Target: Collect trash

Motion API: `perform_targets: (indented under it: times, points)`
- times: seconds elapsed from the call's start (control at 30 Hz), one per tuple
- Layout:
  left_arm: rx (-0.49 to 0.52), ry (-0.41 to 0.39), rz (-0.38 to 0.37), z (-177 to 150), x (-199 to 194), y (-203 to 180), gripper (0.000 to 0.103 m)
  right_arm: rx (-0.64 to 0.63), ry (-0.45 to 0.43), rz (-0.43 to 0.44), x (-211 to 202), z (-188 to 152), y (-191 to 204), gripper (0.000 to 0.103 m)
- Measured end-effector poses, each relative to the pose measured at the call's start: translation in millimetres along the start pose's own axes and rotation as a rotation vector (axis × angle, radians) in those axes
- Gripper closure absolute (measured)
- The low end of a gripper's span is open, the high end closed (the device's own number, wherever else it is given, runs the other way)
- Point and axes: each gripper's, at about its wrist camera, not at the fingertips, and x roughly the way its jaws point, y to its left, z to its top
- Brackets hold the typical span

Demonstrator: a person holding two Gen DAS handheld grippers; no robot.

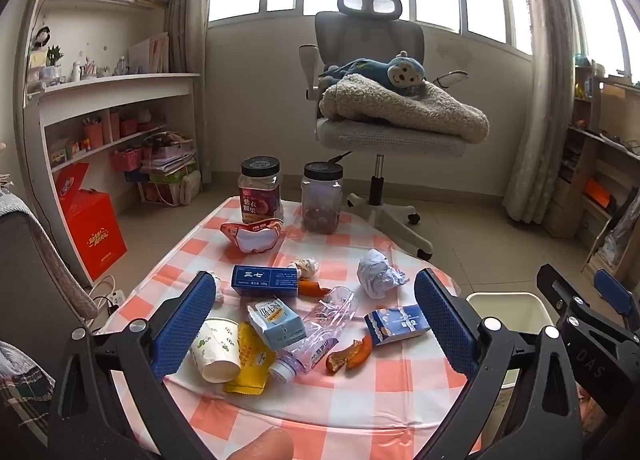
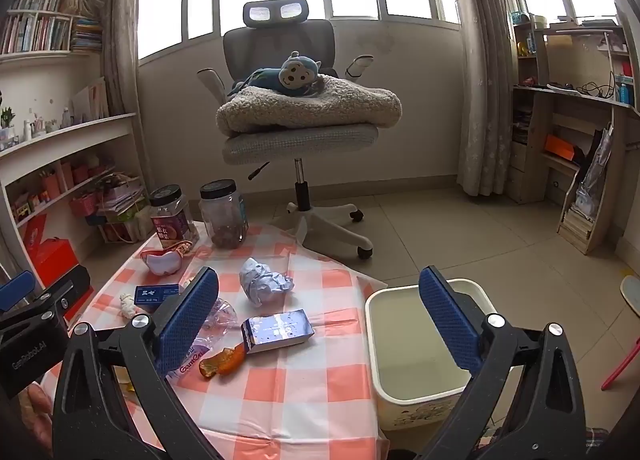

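Note:
Trash lies on a table with a pink checked cloth (image 1: 360, 392): a paper cup (image 1: 214, 350), a yellow wrapper (image 1: 250, 366), a blue carton (image 1: 276, 324), a crushed clear bottle (image 1: 320, 326), orange peel (image 1: 350, 354), a small blue box (image 1: 396, 324), a crumpled paper ball (image 1: 378, 272) and a dark blue box (image 1: 266, 280). My left gripper (image 1: 316, 300) is open above this pile, holding nothing. My right gripper (image 2: 320, 300) is open and empty over the table's right edge, between the small blue box (image 2: 278, 330) and a cream trash bin (image 2: 416, 340) on the floor.
Two lidded jars (image 1: 260, 190) (image 1: 322, 198) and a red-white packet (image 1: 252, 236) stand at the table's far end. An office chair (image 1: 380, 108) with a blanket and plush monkey is behind the table. Shelves line the left wall; a desk stands at right.

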Motion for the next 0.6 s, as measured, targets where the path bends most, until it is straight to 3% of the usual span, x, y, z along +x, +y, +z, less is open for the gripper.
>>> perform_targets:
  times: [0.6]
  points:
    - [-0.016,0.012,-0.008,0.2,1.8,1.1,0.006,0.000,0.014,0.006,1.4,-0.3,2.5,0.007]
